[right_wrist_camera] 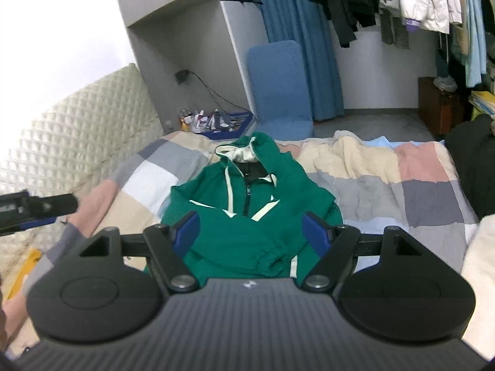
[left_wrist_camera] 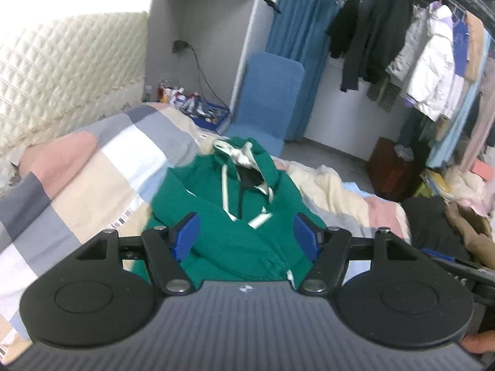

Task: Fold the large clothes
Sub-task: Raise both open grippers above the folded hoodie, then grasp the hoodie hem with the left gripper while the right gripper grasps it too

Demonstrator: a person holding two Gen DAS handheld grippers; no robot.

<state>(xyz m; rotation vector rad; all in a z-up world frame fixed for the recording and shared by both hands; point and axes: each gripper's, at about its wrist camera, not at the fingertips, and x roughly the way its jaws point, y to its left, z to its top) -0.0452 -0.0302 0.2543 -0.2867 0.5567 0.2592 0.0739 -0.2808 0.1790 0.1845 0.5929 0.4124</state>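
You're in a home bedroom. You've got a bed with a patchwork quilt [right_wrist_camera: 386, 185] in grey, pink, cream and white, and a padded cream headboard [right_wrist_camera: 77, 130] at its left. Behind it a blue curtain [right_wrist_camera: 297, 31], a blue floor chair [right_wrist_camera: 278, 89] and a blue crate of bottles and tubes [right_wrist_camera: 216, 123]. On the right an open rail of hanging clothes [left_wrist_camera: 402, 46]: dark jackets, a white puffer coat [left_wrist_camera: 433, 74]. Lived-in, cluttered, not a lab.
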